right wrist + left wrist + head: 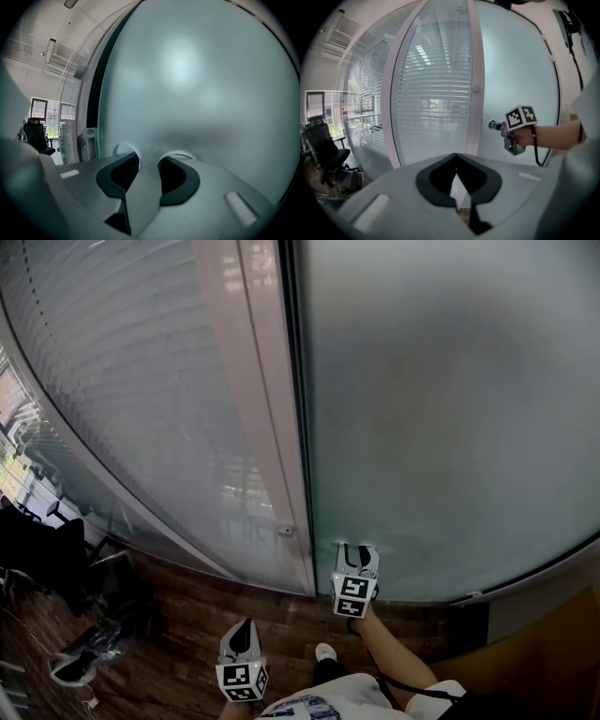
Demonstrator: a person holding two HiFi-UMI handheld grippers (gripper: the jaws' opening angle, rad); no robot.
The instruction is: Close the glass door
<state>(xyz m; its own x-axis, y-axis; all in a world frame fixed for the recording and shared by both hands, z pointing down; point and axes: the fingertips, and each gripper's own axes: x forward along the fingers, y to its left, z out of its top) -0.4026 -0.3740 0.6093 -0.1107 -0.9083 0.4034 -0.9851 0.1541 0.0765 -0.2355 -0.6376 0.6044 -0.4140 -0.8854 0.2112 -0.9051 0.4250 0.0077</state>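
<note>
The frosted glass door (450,409) fills the right of the head view, its left edge close against the white frame (272,427). My right gripper (357,555) is at the door's lower left, shut on the round door handle (492,124). Seen from the left gripper view, it (499,125) reaches level to the handle from the right. In the right gripper view the jaws (149,161) stand close against the glass (197,84), with the handle's round rims showing behind them. My left gripper (242,632) hangs lower and further back, shut and holding nothing (457,176).
A glass wall with blinds (122,381) runs left of the frame. A black office chair (37,549) and a bag (89,648) stand on the wooden floor (169,662) at the left. A person's shoe (325,652) is just below the right gripper.
</note>
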